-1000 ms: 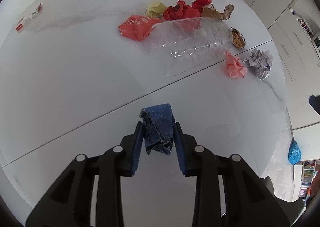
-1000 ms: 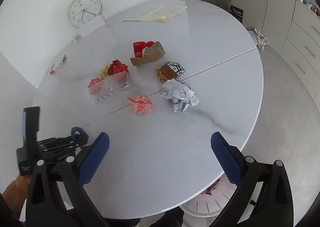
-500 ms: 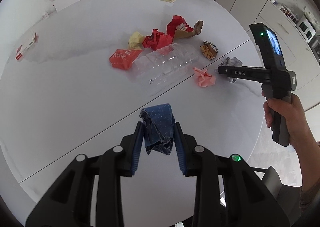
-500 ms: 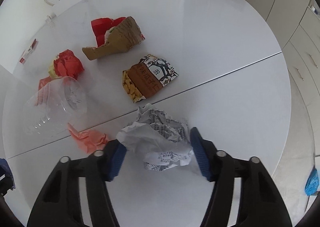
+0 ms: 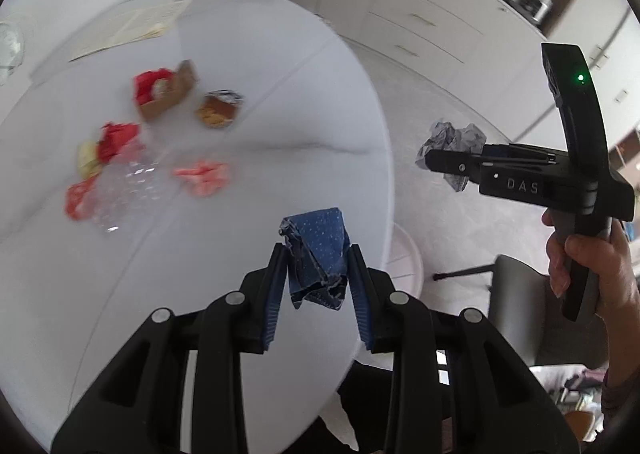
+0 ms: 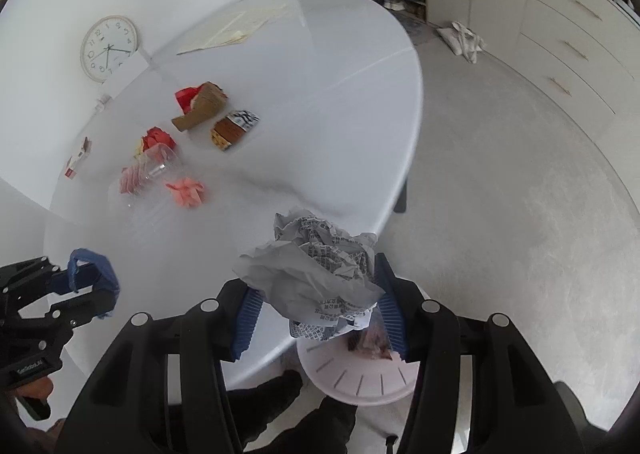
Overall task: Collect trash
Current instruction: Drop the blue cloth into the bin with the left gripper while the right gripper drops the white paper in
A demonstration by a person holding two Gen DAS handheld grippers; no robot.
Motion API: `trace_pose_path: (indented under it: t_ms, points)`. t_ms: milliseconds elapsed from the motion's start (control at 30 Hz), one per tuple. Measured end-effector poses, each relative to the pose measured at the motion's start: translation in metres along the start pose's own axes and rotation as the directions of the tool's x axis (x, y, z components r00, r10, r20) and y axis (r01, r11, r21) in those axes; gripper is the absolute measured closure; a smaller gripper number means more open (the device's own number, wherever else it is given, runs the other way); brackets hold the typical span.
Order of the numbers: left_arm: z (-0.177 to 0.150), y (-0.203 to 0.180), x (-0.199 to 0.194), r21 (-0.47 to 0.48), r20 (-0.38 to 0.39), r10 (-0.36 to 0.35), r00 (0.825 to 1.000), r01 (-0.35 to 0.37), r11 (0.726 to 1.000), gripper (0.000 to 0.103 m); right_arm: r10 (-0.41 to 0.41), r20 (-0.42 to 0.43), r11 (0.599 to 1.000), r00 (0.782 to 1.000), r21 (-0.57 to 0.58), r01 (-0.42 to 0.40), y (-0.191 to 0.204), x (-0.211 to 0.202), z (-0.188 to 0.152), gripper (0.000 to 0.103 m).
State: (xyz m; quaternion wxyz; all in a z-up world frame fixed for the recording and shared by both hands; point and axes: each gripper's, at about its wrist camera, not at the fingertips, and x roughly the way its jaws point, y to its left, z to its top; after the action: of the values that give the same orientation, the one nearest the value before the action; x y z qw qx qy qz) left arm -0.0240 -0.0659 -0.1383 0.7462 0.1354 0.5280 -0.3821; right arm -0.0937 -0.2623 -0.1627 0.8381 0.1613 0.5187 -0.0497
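Note:
My left gripper [image 5: 316, 266] is shut on a crumpled blue dotted wrapper [image 5: 318, 254] and holds it above the white table's near edge [image 5: 376, 246]. My right gripper [image 6: 316, 294] is shut on a crumpled printed paper ball [image 6: 316, 274], held past the table edge above a white slotted bin [image 6: 360, 378]. The paper ball also shows in the left wrist view [image 5: 452, 142]. The blue wrapper shows at the left of the right wrist view [image 6: 94, 268].
On the table [image 6: 320, 102] lie a pink paper wad [image 6: 188, 192], a clear plastic bottle [image 6: 154, 170], red wrappers [image 6: 158, 138], a brown cardboard piece [image 6: 202, 110], a snack packet [image 6: 234, 128] and papers [image 6: 236, 28]. A chair [image 5: 520, 302] stands at the right.
The right gripper has lifted the paper ball off the table and carried it over the bin. The left gripper has swung toward the table edge with the blue wrapper still held.

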Motion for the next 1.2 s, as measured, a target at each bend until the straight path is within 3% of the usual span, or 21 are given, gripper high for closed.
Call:
trace_pose_path:
  t_ms: [133, 300, 500, 767, 833, 1000, 1200]
  points:
    - [0.005, -0.057, 0.031, 0.128, -0.057, -0.103, 0.993, 0.109, 0.986, 0.072, -0.051, -0.035, 0.996, 0.998, 0.071, 0.053, -0.043, -0.026, -0.033, 0.049]
    - [0.005, -0.102, 0.072, 0.213, -0.137, -0.12, 0.983, 0.148, 0.966, 0.069, -0.059, -0.054, 0.991, 0.997, 0.121, 0.065, -0.079, -0.038, -0.055, 0.048]
    - [0.004, -0.12, 0.086, 0.224, -0.142, -0.076, 0.987, 0.107, 0.969, 0.04, -0.03, -0.06, 0.992, 0.998, 0.122, 0.037, -0.1, -0.04, -0.062, 0.048]
    - [0.014, -0.1, 0.055, 0.118, -0.051, -0.006, 0.999, 0.012, 0.993, 0.013, 0.035, -0.078, 0.998, 0.996, 0.049, -0.031, -0.088, -0.023, -0.058, 0.045]
    - [0.016, -0.091, 0.043, 0.073, -0.022, 0.024, 0.999, -0.022, 0.997, 0.01, 0.048, -0.096, 0.999, 0.994, 0.021, -0.046, -0.081, -0.014, -0.059, 0.043]
    - [0.017, -0.062, 0.014, -0.023, 0.021, 0.063, 0.998, -0.063, 0.998, 0.008, 0.041, -0.157, 0.999, 0.987, -0.018, -0.045, -0.065, 0.016, -0.064, 0.008]
    - [0.007, -0.023, -0.016, -0.102, 0.057, 0.153, 0.987, -0.146, 0.984, 0.008, 0.012, -0.159, 0.999, 0.987, 0.033, -0.006, -0.058, 0.021, -0.056, 0.005]
